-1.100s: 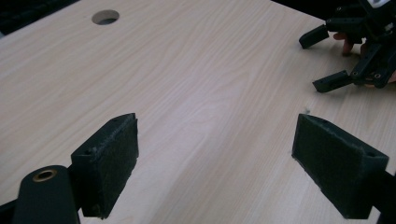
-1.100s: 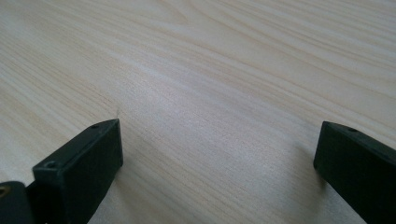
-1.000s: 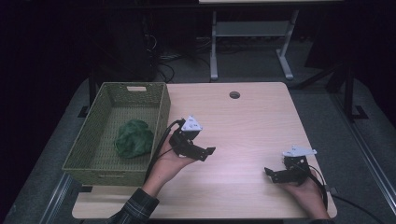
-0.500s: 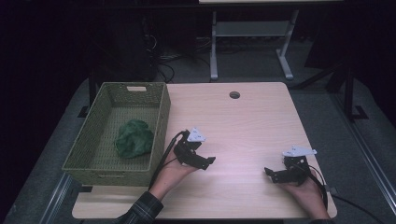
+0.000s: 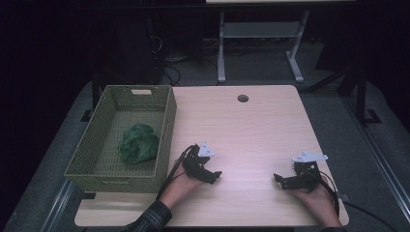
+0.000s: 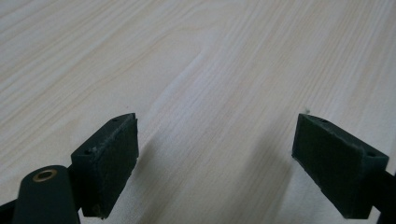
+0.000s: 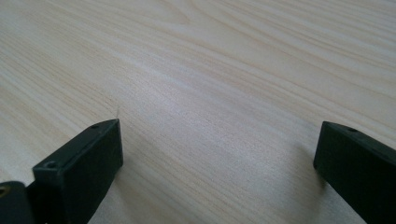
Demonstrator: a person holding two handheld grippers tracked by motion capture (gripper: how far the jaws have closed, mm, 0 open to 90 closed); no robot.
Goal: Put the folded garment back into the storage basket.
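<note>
Forearms enter at the bottom edge of the high view, each hand resting low on the pale wooden bench. The left tongs sit lower centre-left, the right tongs lower right, well apart from one another. In each gripper view the two black jaws stand wide apart with bare wood grain between them, so both tongs are fully spread and hold nothing. The left tongs hang just above the bench, their shadows close under the pads; the right tongs look much the same. The thing nearest the work is the green cloth, a crumpled, soft heap lying inside the woven basket in the left half of the frame, roughly mid-basket toward its near-right wall. The left tongs are just beside that basket's near-right corner, outside it. If the cloth is to be handled, the left tongs would do best to rise over the basket wall before going down, and to pinch a raised fold rather than press into the weave beneath. Farther up, a round cable hole marks the bench's far edge.
</note>
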